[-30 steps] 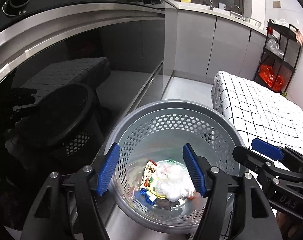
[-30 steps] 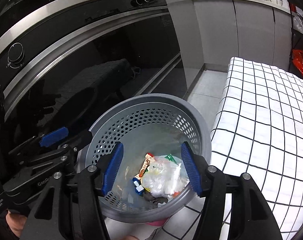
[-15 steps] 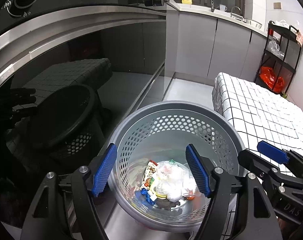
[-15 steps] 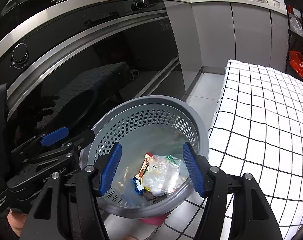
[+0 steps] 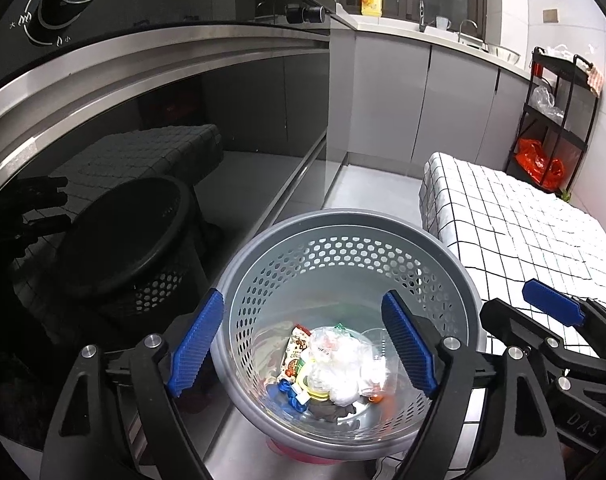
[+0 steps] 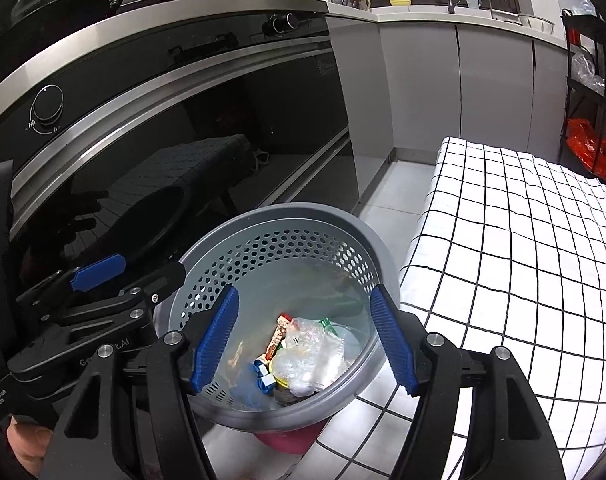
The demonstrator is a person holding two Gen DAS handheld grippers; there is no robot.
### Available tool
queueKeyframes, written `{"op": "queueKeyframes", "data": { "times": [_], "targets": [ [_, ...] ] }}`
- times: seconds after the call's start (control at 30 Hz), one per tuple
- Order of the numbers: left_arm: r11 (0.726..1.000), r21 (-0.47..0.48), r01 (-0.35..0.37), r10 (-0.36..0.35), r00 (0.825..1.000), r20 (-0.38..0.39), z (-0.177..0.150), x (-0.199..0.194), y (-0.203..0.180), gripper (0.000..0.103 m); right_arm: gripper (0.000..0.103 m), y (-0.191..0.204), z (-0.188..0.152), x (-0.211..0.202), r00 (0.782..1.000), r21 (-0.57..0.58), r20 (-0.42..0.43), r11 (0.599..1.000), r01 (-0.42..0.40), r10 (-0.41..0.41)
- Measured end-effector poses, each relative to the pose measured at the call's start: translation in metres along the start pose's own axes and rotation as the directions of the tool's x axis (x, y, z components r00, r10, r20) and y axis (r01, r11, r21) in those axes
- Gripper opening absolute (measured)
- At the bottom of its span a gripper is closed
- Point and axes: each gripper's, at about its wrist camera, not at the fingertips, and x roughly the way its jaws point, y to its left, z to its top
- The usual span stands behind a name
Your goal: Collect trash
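Dark kitchen, oven front at upper left; grey perforated bin (image 5: 343, 240) lower centre held the trash (image 5: 335, 368). Left tool (image 5: 303, 344) and right tool (image 6: 303, 340) hovered above, jaws opening, empty; drop step looked done, next likely fetching more

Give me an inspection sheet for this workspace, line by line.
Surface: checked cloth, bare where visible.
Job's things: grey perforated bin holding wrappers and crumpled plastic.
Clutter: nothing seen loose on the floor.
Grippers: left gripper and right gripper above the bin, jaws opening, nothing gripped.
Cables: nothing seen.
Surroundings: glossy black oven front, grey cabinets, black rack.
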Motion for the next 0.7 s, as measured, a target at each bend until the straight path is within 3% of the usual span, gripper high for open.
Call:
{"op": "queueKeyframes", "data": {
  "times": [0.4, 0.7],
  "targets": [
    [1.0, 0.012, -0.027, 0.027, 0.998, 0.052, 0.002, -0.008, -0.001, 0.094, 0.068, 0.005, 0.001, -0.009, 0.999, -0.018, 0.036, 0.999, 0.027, -0.026],
    [0.999, -0.001, -0.054, 0.054, 0.994, 0.091, 0.004, -0.016, 0.002, 0.096, 0.069, 0.003, 0.002, -0.015, 0.997, -0.019, 0.064, 0.999, 0.035, -0.033]
  ]
}}
